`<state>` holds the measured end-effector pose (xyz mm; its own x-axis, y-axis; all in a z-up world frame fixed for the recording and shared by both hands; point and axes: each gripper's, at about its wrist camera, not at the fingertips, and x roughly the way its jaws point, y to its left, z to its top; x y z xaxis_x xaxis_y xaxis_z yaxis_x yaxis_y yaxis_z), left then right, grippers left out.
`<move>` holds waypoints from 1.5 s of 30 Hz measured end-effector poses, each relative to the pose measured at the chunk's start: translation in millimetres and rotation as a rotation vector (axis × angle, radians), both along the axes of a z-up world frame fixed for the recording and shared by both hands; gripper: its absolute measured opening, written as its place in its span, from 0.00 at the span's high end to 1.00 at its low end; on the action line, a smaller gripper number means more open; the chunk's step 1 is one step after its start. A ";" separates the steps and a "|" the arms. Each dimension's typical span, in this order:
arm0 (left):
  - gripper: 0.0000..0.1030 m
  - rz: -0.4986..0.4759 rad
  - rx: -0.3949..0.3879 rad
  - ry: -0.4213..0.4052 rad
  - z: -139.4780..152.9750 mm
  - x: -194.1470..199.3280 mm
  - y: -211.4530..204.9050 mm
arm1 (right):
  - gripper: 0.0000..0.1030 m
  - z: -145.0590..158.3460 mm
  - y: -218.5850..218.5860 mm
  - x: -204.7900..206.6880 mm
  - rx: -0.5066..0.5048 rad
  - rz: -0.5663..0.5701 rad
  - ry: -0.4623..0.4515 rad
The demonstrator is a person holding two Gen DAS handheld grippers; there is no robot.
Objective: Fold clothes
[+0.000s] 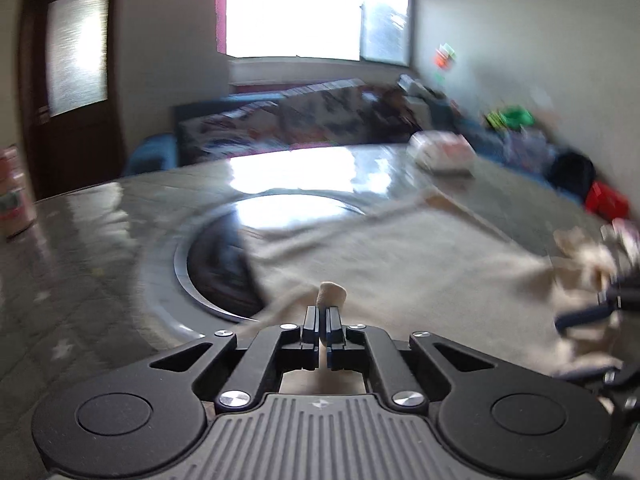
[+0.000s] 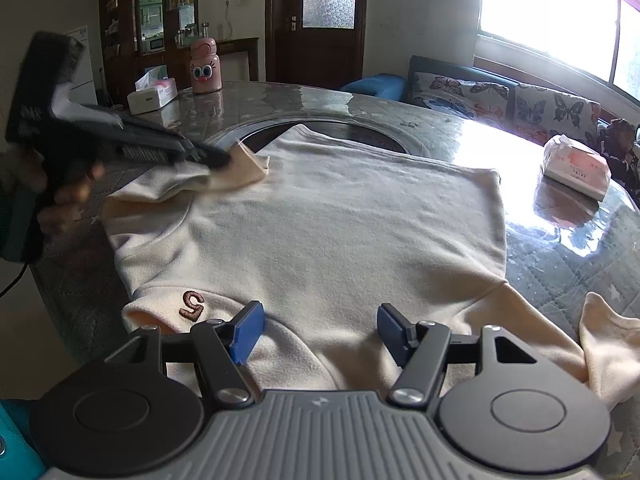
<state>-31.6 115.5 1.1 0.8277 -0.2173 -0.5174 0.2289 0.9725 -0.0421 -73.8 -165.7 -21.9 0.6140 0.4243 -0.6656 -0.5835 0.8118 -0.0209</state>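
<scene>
Sweater [image 2: 328,216] flat; left tool [image 1: 323,312] pinching sleeve edge [image 2: 244,168].

The left wrist view is motion-blurred: the tissue pack [image 1: 442,154] and sofa [image 1: 304,120] smear, and the right tool [image 1: 616,292] is cut by the right edge. The sweater's [image 2: 320,220] near hem hides under the right tool's body.

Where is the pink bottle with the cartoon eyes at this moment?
In the right wrist view, the pink bottle stands upright at the far left edge of the table, just right of the white tissue box and beyond the cream sweater.
</scene>
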 end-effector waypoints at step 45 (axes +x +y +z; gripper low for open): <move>0.93 0.630 -0.068 0.073 -5.8 -86.3 153.5 | 0.49 2.6 -14.7 -22.3 0.013 0.040 0.079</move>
